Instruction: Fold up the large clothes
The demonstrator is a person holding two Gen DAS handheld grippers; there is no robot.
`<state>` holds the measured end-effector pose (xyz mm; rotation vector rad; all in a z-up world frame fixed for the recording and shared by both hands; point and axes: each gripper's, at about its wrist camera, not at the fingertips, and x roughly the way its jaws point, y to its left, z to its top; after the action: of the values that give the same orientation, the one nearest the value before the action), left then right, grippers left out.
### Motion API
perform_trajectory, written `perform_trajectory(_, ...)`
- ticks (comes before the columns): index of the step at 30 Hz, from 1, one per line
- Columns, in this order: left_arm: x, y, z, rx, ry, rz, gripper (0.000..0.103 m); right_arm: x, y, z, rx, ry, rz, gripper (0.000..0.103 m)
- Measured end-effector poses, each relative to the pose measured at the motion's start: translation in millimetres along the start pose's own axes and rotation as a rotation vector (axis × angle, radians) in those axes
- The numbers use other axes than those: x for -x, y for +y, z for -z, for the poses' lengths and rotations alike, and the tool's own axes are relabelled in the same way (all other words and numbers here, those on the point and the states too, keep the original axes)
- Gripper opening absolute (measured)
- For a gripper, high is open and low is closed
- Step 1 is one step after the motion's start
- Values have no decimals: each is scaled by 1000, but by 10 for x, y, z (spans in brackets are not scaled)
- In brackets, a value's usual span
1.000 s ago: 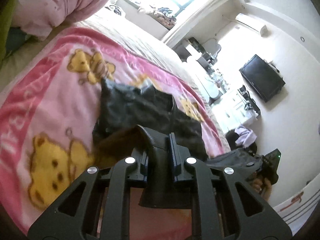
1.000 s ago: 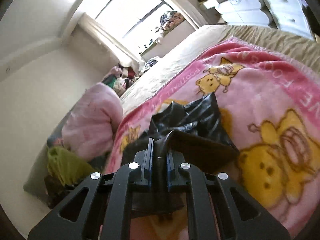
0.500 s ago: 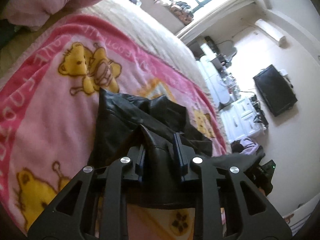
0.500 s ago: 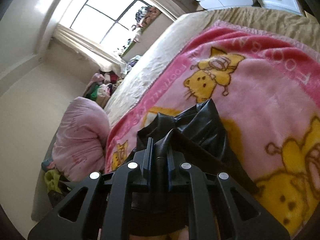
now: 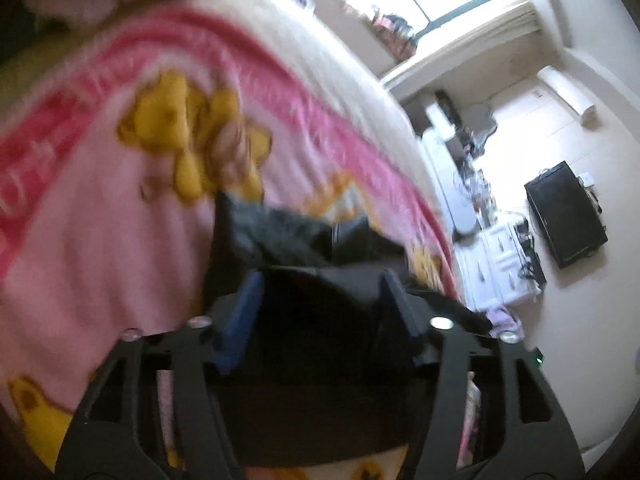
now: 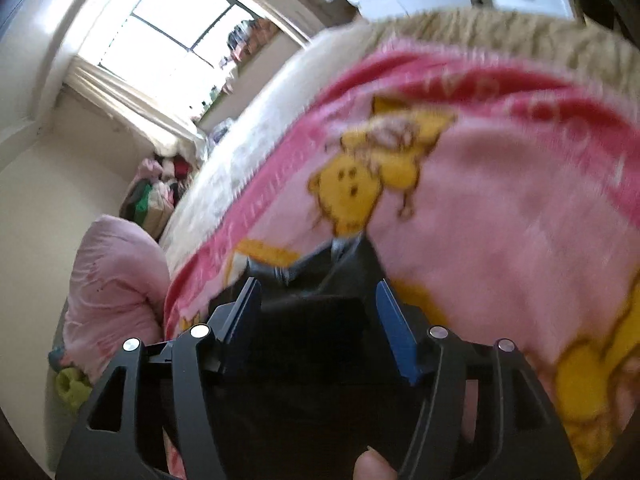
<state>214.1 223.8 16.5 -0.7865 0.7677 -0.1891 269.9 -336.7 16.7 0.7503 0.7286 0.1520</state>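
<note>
Scene: bedroom, both wrist views blurred by motion.
Black garment (image 5: 304, 240): shiny, leather-like, bunched in a heap at centre and lower centre of the left wrist view, lying on the blanket; also at lower centre of the right wrist view (image 6: 344, 264), running down under the gripper.
Blanket (image 5: 100, 208): pink with a darker pink border and yellow cartoon bears, filling the left half of the left wrist view and the right half of the right wrist view (image 6: 500, 208).
Left gripper (image 5: 320, 280): bottom centre, 2 fingers spread and opening; dark fabric lies in the gap, blue pads clear of it, nothing clamped.
Right gripper (image 6: 316, 290): bottom centre, 2 fingers spread and opening; black fabric sits between the blue pads, not pinched.
Fingertip (image 6: 372, 466): bare, at the bottom edge of the right wrist view, touching the gripper frame.
Pink bedding bundle (image 6: 116, 280): lower left of the right wrist view, beside the blanket.
Window (image 6: 176, 28): bright, upper left of the right wrist view.
Television (image 5: 566, 214): dark screen on the wall, right of the left wrist view.
</note>
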Motion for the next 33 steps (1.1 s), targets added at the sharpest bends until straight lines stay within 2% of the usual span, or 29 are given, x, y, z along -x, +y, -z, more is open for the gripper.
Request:
perform_trajectory(2,116,-63,-46,-48,-40,3,60,11,26,-18,70,-25,19,68)
perform_trajectory(5,166,-118,-40,-147,-59,-91,62,-33,134,50,235,-29,96,73)
perform_trajectory(7,36,-95,20,-209,-26,-171,62,-172,235,128,348,-3,146,73)
perform_trajectory(10,-259,-43,141,-265,52,-218,62,-444,394,255,490,36,204,73)
perform_trajectory(12,-436,-46,219,-314,83,-247,62,-646,444,291,540,59,250,73)
perform_trajectory(14,-530,-96,275,-367,77,-268,62,-835,474,306,576,87,282,70)
perform_trajectory(15,-565,-140,299,-400,67,-282,53,-913,485,310,593,92,293,60)
perform_trajectory(16,-585,-169,309,-423,59,-304,29,-934,493,314,604,91,294,48)
perform_trajectory(17,-597,-188,314,-444,45,-334,18,-946,502,316,614,88,301,27)
perform_trajectory(18,-561,-194,298,-450,28,-324,10,-902,519,306,621,73,309,17)
perform_trajectory(20,-433,-209,256,-445,-14,-287,6,-781,530,225,598,38,288,16)
perform_trajectory(23,-255,-303,211,-458,-84,-237,5,-561,459,-19,463,-16,167,15)
perform_trajectory(25,-278,-340,148,-456,-105,-244,4,-598,403,-154,392,-22,149,15)
perform_trajectory(29,-547,-229,-6,-397,-83,-260,4,-992,283,-212,347,34,207,15)
perform_trajectory(33,-879,-38,31,-395,-20,-342,7,-1264,176,-105,365,62,279,17)
